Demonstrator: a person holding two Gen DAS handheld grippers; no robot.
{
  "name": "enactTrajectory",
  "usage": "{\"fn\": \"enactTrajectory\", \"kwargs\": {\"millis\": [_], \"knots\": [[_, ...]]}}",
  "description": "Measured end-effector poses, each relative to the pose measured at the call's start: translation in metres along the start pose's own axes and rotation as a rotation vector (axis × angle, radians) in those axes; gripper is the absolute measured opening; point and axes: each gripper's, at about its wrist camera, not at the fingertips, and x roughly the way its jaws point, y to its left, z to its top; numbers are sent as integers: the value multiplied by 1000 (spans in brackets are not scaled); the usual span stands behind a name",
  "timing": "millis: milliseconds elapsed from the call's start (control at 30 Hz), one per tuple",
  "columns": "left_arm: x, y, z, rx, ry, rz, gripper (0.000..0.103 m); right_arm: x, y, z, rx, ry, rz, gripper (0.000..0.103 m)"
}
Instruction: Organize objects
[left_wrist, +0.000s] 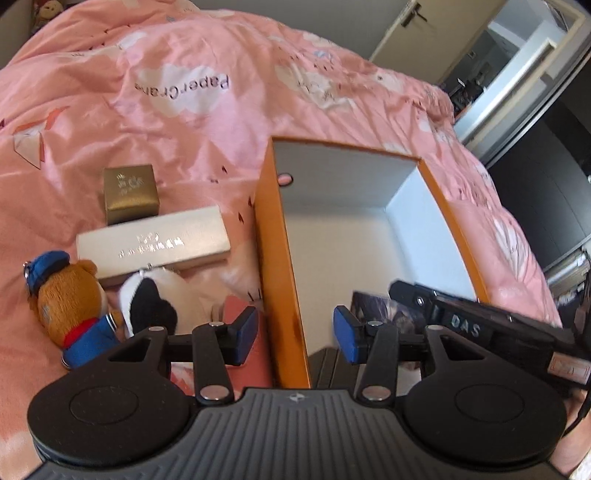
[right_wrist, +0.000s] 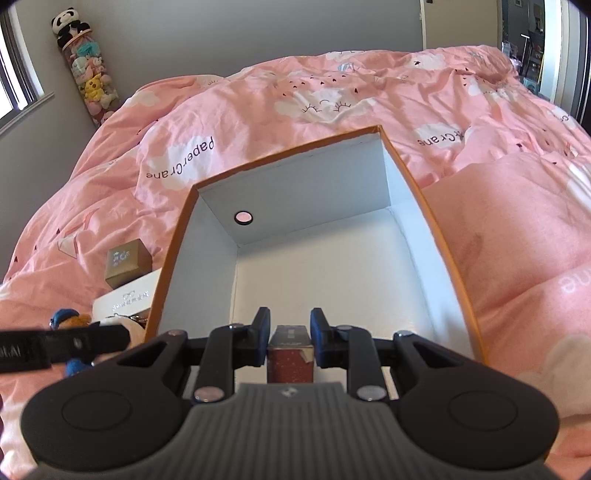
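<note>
Carton: red carton (right_wrist: 291, 356) looked stiff and light, pinched by its flat sides
Right hand-held gripper (right_wrist: 290, 341): clamped on it
Left hand-held gripper (left_wrist: 295, 332): open, empty

The pink duvet (left_wrist: 221, 110) reads "PaperCrane"; the right gripper (left_wrist: 461, 328) crossing the left view reads "DAS".

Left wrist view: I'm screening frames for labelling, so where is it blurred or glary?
Left wrist view: motion smear softens the long white box lettering and gold box; the bright doorway washes out. Right wrist view: sharper; orange box edges bow from fisheye.
</note>
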Motion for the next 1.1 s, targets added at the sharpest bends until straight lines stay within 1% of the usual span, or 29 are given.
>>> {"fn": "enactTrajectory", "kwargs": {"millis": [100,200,300,367,433,467,500,567,633,700,733,833,900,967,1067,1100], "knots": [[9,-4,-6,40,35,23,57,9,-1,-3,-9,25,-6,24],[16,-4,-9,40,63,34,56,15,-8,-10,14,74,-14,24],[17,-3,-11,30,77,37,56,9,-9,-14,-13,95,-22,25],[15,-6,-12,37,66,59,54,6,-8,-17,-53,142,-42,24],[9,-11,-12,64,27,89,51,6,-10,-20,-73,186,-38,24],[5,-13,-11,78,9,99,46,7,-13,-22,-74,214,-30,24],[0,-15,-9,89,-6,99,45,8,-14,-23,-78,233,-23,24],[-8,-20,-5,109,-18,71,40,10,-14,-26,-110,249,-39,24],[-12,-25,-4,127,-14,37,40,9,-12,-28,-135,245,-60,26],[-10,-28,-3,125,2,27,39,4,-8,-27,-142,229,-7,26],[-8,-28,-3,119,8,33,36,2,-5,-27,-150,230,25,26],[-2,-23,-5,101,15,93,36,-2,11,-29,-182,229,103,26],[-2,-17,-5,80,17,95,36,-1,21,-31,-183,232,139,26],[-2,-12,-3,58,21,82,36,4,29,-32,-179,237,160,34],[-1,-9,-2,50,20,86,36,18,39,-36,-192,265,153,34],[-1,-9,-2,46,19,85,36,21,42,-36,-191,262,162,33]]}}
